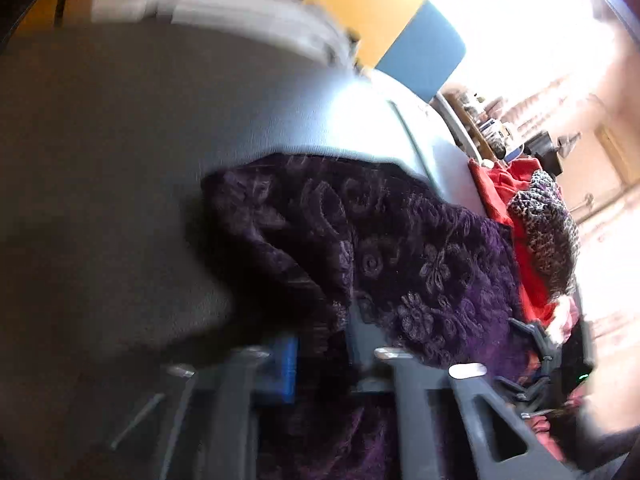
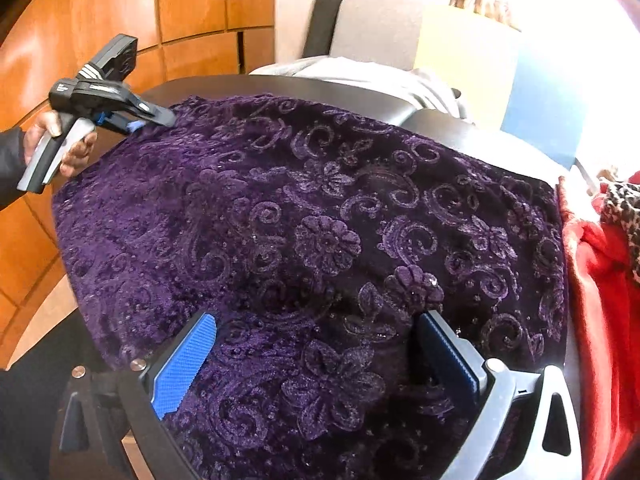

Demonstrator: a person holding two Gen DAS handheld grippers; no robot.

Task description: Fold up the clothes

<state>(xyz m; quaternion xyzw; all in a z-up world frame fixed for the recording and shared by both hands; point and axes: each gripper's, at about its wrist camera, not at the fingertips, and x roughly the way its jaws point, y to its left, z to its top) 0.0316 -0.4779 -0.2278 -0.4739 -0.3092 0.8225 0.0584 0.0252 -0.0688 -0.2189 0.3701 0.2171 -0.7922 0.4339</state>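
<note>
I have my left claw (image 2: 160, 118) pinched on the far corner of the dark purple floral-embossed velvet garment (image 2: 320, 240) spread across the black table (image 2: 460, 128), while my right claw (image 2: 316, 356) hangs wide apart over its near edge; next, I'd clamp there.

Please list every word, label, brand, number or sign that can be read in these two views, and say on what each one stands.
No text can be read in either view.
A small pale mark on the black body of the left gripper: too small to read.
The purple garment: only flowers and swirls, no letters.
The cluttered shelf far behind: too blurred to read.
</note>
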